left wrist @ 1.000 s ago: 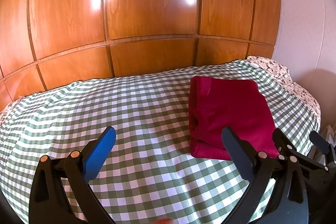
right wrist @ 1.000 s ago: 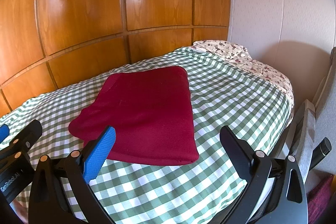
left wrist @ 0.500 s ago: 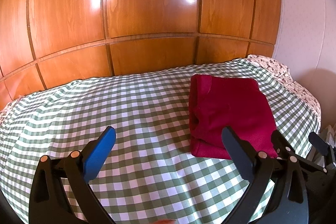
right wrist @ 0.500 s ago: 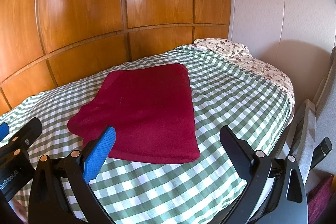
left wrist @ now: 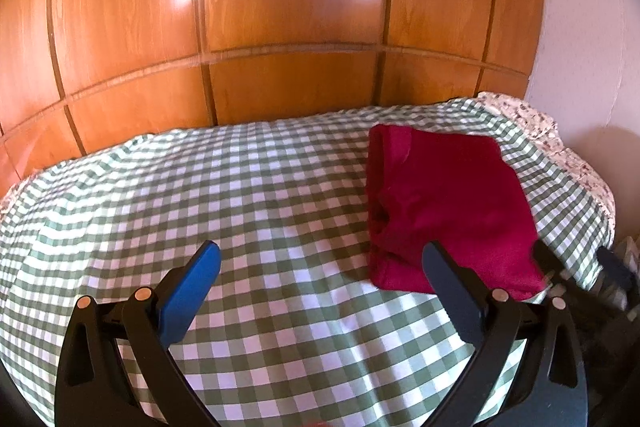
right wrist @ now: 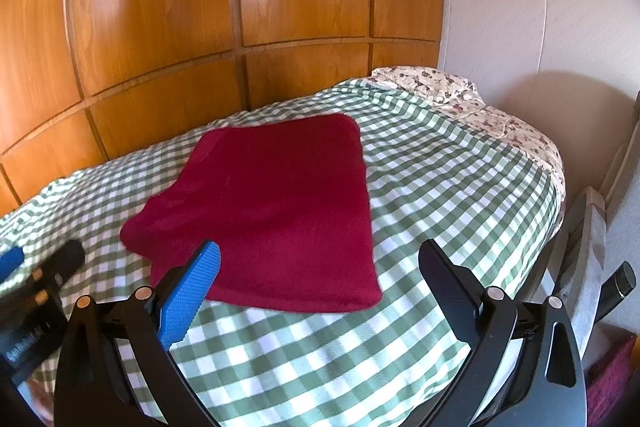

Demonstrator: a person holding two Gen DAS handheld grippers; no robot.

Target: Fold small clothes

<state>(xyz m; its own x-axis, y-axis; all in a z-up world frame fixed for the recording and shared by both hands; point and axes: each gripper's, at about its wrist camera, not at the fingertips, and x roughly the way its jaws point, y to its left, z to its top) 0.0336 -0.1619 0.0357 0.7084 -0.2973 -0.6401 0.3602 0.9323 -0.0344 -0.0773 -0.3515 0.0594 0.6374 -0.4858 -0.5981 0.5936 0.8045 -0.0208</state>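
A dark red garment (left wrist: 444, 203) lies folded flat on the green-and-white checked bed cover (left wrist: 240, 195), toward the right side of the bed. It also shows in the right wrist view (right wrist: 276, 211), a neat rectangle with a looser edge at its left. My left gripper (left wrist: 320, 263) is open and empty, above the cover, left of the garment's near edge. My right gripper (right wrist: 318, 261) is open and empty, over the garment's near edge. The left gripper shows at the far left of the right wrist view (right wrist: 36, 291).
A glossy wooden panelled wall (left wrist: 280, 27) runs behind the bed. A floral pillow (right wrist: 460, 99) lies at the bed's far right, by a white wall (right wrist: 540, 7). A grey chair or rack (right wrist: 588, 251) stands off the bed's right edge.
Both grippers have risen and drawn back a little from the folded garment. The garment has not moved.
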